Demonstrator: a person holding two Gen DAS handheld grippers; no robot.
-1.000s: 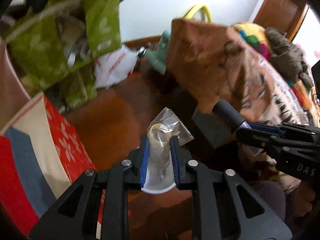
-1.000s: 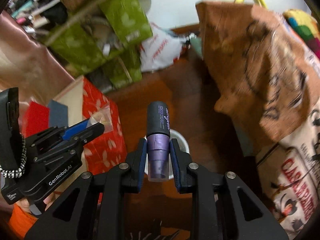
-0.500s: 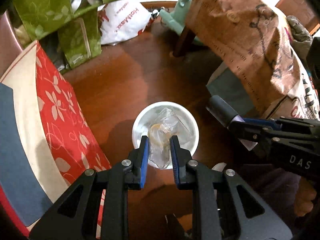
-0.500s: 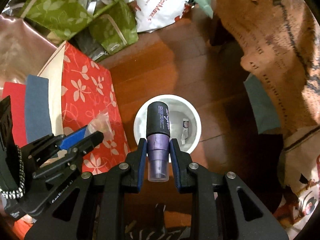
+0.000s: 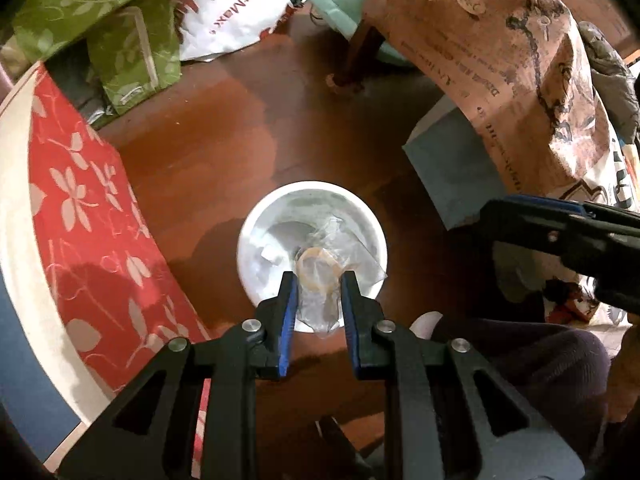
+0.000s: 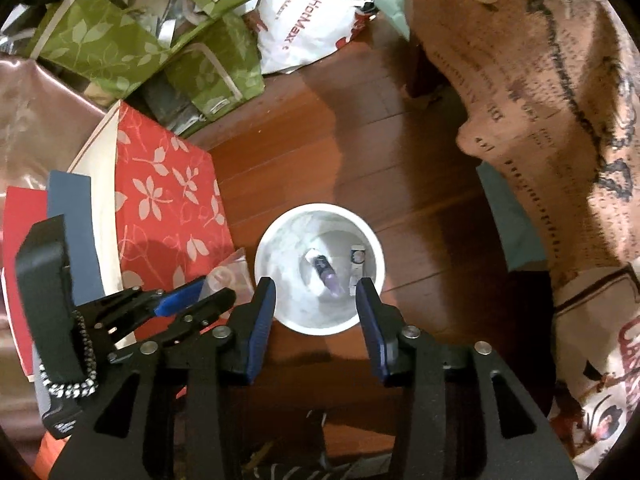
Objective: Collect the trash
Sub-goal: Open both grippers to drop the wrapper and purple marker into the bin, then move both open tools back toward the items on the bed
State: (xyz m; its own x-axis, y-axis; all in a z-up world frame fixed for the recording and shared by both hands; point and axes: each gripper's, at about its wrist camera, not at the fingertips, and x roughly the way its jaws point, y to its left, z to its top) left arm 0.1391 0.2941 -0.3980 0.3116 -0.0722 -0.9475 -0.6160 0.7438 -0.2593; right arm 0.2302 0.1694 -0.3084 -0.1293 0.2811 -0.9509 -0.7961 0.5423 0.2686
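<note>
I see green leaf-print bags, a white HotMax bag, a red floral box and brown printed cloth around the wood floor.

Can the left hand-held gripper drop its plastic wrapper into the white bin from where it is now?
Probably yes. The left hand-held gripper holds the plastic wrapper right above the open white bin, and nothing covers the opening.

Cluttered room of a home, seen from above. Reddish wooden plank floor underfoot; green leaf-print fabric storage boxes piled at far left beside a white plastic shopping bag; red floral-print box at left; printed brown cloth draped at right; small white bin near centre.
</note>
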